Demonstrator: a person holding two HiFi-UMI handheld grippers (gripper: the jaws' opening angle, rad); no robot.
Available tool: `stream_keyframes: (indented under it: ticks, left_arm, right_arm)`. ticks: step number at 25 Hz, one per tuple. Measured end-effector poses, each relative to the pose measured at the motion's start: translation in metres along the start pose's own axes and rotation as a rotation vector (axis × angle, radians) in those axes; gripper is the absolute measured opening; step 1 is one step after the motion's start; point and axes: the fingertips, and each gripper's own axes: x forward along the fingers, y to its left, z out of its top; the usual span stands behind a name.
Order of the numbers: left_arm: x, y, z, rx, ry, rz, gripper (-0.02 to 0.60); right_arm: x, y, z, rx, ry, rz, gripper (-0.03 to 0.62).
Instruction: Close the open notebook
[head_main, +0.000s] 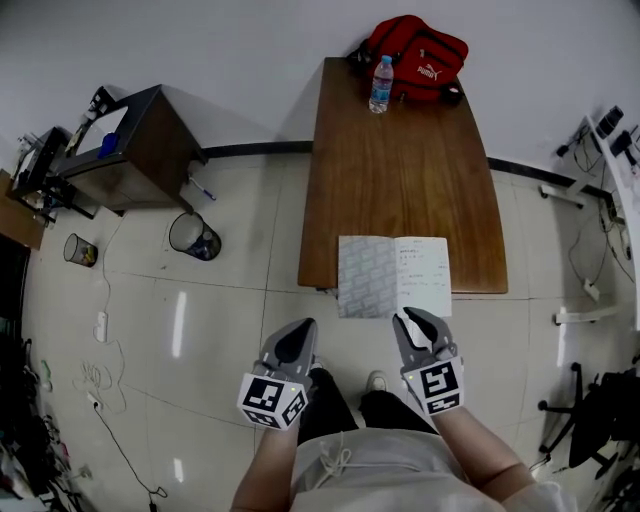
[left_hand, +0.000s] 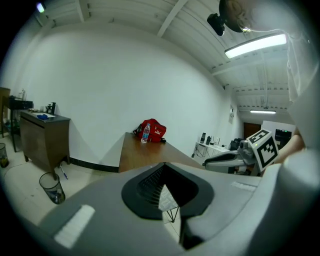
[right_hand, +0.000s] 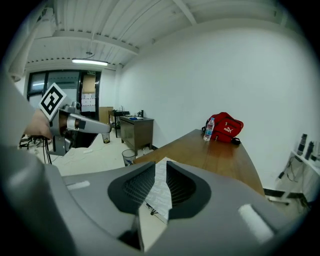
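An open paper notebook (head_main: 393, 276), its left page printed in a pale grey-green pattern and its right page white with a few handwritten lines, is laid flat at the near end of a long brown wooden table (head_main: 400, 170), with its near edge projecting past the table's edge. At the far end of the table a red fabric bag (head_main: 418, 55) is placed, and a clear plastic water bottle (head_main: 381, 84) is stood upright just beside it. The grey left gripper (head_main: 298, 335) is held over the tiled floor, near the notebook's left corner but clear of it; its dark jaws are seen clenched tip to tip, with nothing caught between them. The grey right gripper (head_main: 417, 322) is held close to the near edge of the white page; its jaws are parted by a narrow gap, nothing is grasped, and the notebook is seen beyond the gap. To the left of the table, a dark wooden cabinet (head_main: 130, 150) and a clear waste bin (head_main: 193, 237) are set on the floor.
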Motion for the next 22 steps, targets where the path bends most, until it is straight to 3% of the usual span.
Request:
stream_keyframes:
  ticks: [2, 7, 13, 16, 20, 22]
  left_arm:
    - [0.004, 0.013, -0.004, -0.009, 0.025, -0.026, 0.006]
    - [0.013, 0.047, -0.012, -0.030, 0.070, -0.063, 0.006]
    - [0.019, 0.069, -0.055, -0.090, 0.141, -0.081, 0.005]
    - [0.018, 0.076, -0.074, -0.117, 0.166, -0.087, 0.005]
    - [0.015, 0.081, -0.088, -0.134, 0.186, -0.091, 0.006]
    - [0.015, 0.082, -0.090, -0.136, 0.186, -0.090, 0.005]
  right_arm:
    - [0.017, 0.010, -0.012, -0.040, 0.048, -0.011, 0.068]
    - [0.064, 0.040, -0.046, -0.132, 0.181, -0.004, 0.220]
    - [0.103, 0.052, -0.090, -0.278, 0.294, -0.057, 0.342]
    - [0.115, 0.055, -0.108, -0.353, 0.332, -0.084, 0.357]
    - [0.121, 0.054, -0.118, -0.368, 0.350, -0.133, 0.357]
    - [0.123, 0.052, -0.117, -0.368, 0.341, -0.152, 0.321]
